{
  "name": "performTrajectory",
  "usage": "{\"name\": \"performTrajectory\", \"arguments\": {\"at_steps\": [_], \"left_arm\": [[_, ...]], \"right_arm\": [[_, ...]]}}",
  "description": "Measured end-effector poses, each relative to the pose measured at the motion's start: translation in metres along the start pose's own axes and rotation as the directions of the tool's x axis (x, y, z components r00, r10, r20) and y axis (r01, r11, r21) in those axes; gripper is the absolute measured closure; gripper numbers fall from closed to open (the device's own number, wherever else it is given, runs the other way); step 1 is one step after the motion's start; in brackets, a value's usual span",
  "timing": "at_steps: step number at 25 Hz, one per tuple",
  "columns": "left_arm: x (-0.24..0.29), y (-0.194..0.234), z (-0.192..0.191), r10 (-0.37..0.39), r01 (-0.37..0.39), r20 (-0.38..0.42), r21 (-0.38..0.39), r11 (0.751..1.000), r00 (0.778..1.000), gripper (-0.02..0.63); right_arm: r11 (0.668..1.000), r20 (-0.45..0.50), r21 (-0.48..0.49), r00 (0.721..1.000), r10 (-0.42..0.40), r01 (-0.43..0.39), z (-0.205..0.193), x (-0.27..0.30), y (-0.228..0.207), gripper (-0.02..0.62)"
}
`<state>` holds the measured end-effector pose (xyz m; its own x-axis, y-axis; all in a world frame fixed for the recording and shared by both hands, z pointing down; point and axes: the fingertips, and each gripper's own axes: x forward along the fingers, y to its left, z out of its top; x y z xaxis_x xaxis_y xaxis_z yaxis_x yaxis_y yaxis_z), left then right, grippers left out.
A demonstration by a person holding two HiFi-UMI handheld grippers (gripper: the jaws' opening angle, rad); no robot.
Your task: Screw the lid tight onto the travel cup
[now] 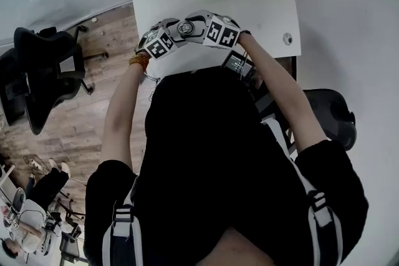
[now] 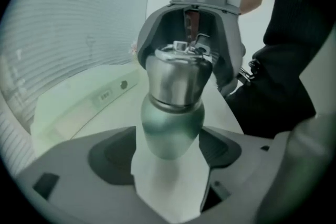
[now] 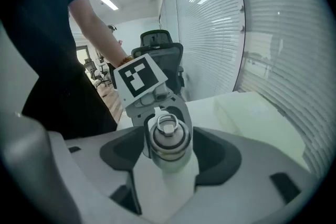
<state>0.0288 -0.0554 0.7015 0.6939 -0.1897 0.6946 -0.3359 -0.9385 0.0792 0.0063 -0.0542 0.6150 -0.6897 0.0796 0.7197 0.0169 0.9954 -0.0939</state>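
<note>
Tightening is the step in hand. My left gripper point(image 2: 168, 138) is clamped on the travel cup point(image 2: 170, 118), around its smooth, rounded green body over the counter point(image 1: 262, 3). Atop the cup's brushed-steel shoulder sits the ringed steel lid point(image 3: 167, 136). My right gripper point(image 3: 168, 147) straddles that lid, jaws apart and seemingly not pressing. Next, I judge: close, then twist while the cup stays steady.

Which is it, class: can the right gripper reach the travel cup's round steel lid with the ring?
Probably yes: the round steel lid sits between the jaws of the right gripper, while the left gripper grips the cup's green body.
</note>
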Motion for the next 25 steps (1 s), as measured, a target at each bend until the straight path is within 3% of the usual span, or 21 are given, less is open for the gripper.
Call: {"name": "performTrajectory", "arguments": {"at_steps": [1,4,7,9,12,15,18,22,25], "left_arm": [[-0.001,0.001,0.002,0.042,-0.042,0.013,-0.021,0.999,0.999,0.239],[-0.006,0.003,0.009,0.184,-0.174,0.068,-0.124,0.977,0.981,0.241],[-0.002,0.003,0.011,0.302,-0.27,0.075,-0.284,0.92,0.95,0.242],[0.002,0.002,0.011,0.352,-0.314,0.059,-0.334,0.889,0.934,0.253],[0.002,0.002,0.009,0.376,-0.335,0.061,-0.342,0.878,0.925,0.258],[0.003,0.001,0.007,0.345,-0.307,0.071,-0.317,0.897,0.936,0.259],[0.005,0.001,0.006,0.262,-0.235,0.08,-0.252,0.939,0.962,0.259],[0.003,-0.007,0.003,0.034,-0.031,0.068,-0.045,0.999,0.997,0.259],[0.003,-0.01,0.003,-0.108,0.107,0.015,0.078,0.991,0.994,0.258]], "right_arm": [[0.999,0.01,0.008,0.999,-0.044,0.043,0.003,-0.003,-0.001,0.282],[0.968,0.02,0.116,0.974,-0.227,0.224,0.01,-0.012,-0.008,0.278],[0.902,-0.07,0.191,0.921,-0.382,0.388,0.005,-0.008,-0.011,0.316],[0.872,-0.095,0.196,0.894,-0.438,0.448,0.002,-0.005,-0.011,0.35],[0.875,-0.081,0.176,0.892,-0.444,0.451,0.002,-0.003,-0.01,0.353],[0.902,-0.042,0.162,0.917,-0.398,0.399,0.001,-0.004,-0.009,0.353],[0.941,0.005,0.09,0.945,-0.327,0.325,0.001,-0.004,-0.007,0.354],[0.985,0.047,-0.043,0.985,-0.163,0.165,0.004,-0.002,0.003,0.353],[0.994,0.041,-0.086,0.997,-0.069,0.072,0.004,-0.002,0.005,0.353]]}}
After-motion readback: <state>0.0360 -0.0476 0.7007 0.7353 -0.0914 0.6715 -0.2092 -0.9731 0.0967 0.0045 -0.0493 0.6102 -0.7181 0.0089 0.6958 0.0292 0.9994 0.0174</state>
